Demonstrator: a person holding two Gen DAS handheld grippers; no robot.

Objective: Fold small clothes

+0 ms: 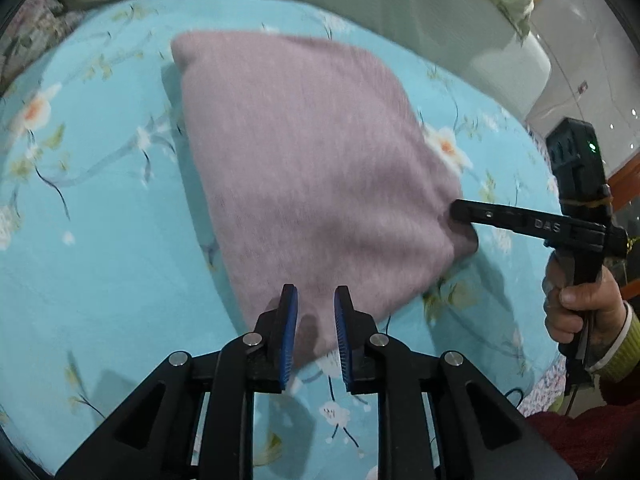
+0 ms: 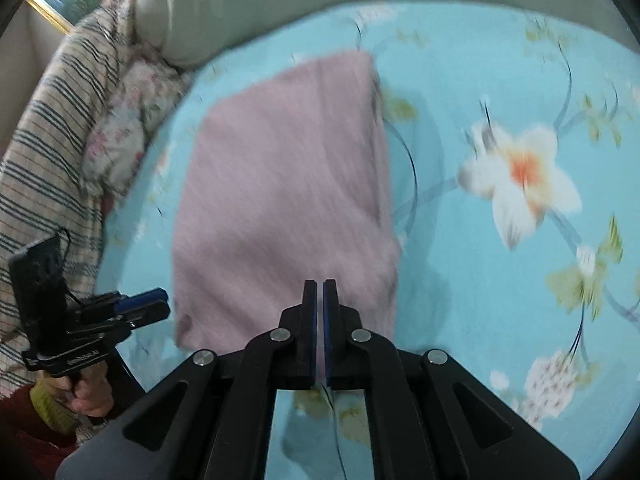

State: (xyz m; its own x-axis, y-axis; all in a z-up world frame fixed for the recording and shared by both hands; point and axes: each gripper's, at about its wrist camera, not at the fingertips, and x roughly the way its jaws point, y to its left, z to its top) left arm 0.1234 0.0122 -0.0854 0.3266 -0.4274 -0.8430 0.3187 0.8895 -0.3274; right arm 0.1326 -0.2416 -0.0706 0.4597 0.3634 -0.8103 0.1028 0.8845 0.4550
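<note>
the jaws of the left gripper (image 1: 316,294) are standing apart, their blue ribbed pads (image 1: 290,328) facing each other across a clear gap. the near corner of the folded pink fuzzy knitted garment (image 1: 312,152) is lying in that gap, but the pads are not pressing on it. the jaws of the right gripper (image 2: 320,282) are closed to a thin slit, with a sliver of pink showing between them. in the left wrist view its black finger is reaching in from the right and meeting the garment's right corner, so it appears to be pinching the fabric there.

both grippers are pointing steeply down at the bed. the right hand (image 1: 580,304) is wrapping around its black handle at the frame's right edge, with a yellow-green ribbed cuff (image 1: 624,344) at the wrist. the left hand (image 2: 90,392) is gripping its handle low at the left of the right wrist view.

the garment is soft and napped, roughly four-sided, and blurred in both views. it is sitting on the turquoise bed sheet printed with white and orange flowers (image 2: 520,60), with its near edge at the two grippers and its far corner pointing away from them.

beyond the sheet, a beige blanket with dark stripes (image 2: 52,140) is lying bunched at the left, beside a floral pillow (image 2: 120,120) and a pale padded cushion (image 2: 180,20).
</note>
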